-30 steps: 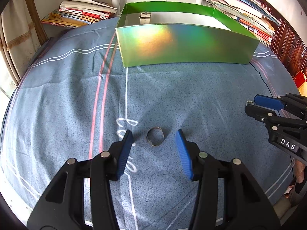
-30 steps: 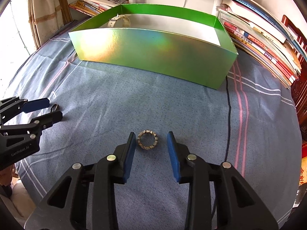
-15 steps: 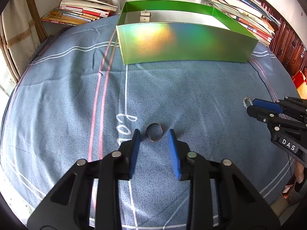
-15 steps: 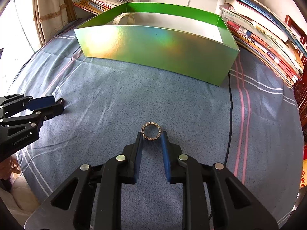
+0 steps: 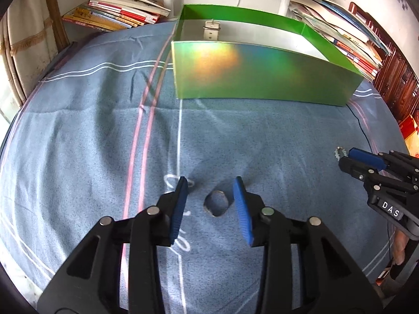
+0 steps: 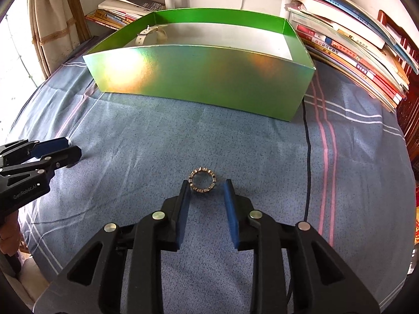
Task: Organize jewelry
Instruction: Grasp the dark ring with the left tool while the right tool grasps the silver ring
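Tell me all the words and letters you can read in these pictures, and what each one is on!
"DAS": white letters on the black right gripper, seen from the left wrist camera.
"GenRobot.AI": small pale print on the black left gripper, seen from the right wrist camera.
White looping script on the blue striped cloth: partly hidden behind the gripper, not readable.
Covers and spines of the stacked books: too small and blurred to read.
Shiny green cardboard box: no writing visible.
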Demonstrator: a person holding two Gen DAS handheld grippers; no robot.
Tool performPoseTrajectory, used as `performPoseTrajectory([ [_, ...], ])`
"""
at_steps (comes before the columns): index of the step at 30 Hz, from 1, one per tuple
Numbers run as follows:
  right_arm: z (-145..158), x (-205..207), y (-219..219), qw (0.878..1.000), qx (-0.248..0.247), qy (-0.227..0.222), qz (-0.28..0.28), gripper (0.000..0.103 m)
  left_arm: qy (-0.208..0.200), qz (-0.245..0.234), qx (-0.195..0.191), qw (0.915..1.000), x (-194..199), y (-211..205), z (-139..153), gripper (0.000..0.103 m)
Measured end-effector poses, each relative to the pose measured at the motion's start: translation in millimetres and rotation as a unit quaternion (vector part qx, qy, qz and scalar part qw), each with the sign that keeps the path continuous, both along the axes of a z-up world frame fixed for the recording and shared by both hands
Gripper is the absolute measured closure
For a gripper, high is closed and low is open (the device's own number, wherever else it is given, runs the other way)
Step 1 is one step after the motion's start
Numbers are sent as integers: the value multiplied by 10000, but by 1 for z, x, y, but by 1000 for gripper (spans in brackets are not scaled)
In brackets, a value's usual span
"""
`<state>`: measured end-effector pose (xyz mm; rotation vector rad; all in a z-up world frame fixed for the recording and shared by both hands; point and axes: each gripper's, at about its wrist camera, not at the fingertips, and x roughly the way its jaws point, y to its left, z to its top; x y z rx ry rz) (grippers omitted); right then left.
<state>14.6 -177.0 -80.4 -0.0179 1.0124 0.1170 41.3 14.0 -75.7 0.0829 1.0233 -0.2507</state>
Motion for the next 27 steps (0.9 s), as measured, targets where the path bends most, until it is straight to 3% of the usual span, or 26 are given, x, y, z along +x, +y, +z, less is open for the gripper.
performPoseTrajectory([
  [13, 0, -1, 0, 10000, -17, -71, -3, 67, 44, -112, 329, 9994, -16, -13, 0, 66],
  [20, 0, 0, 1, 9999, -41, -90, -28, 66, -12, -140, 287, 9995, -18, -11, 0, 77],
  [27, 0, 1, 2, 10000, -37, -85, -24, 66, -89, -160, 343, 9992, -19, -15, 1, 80],
])
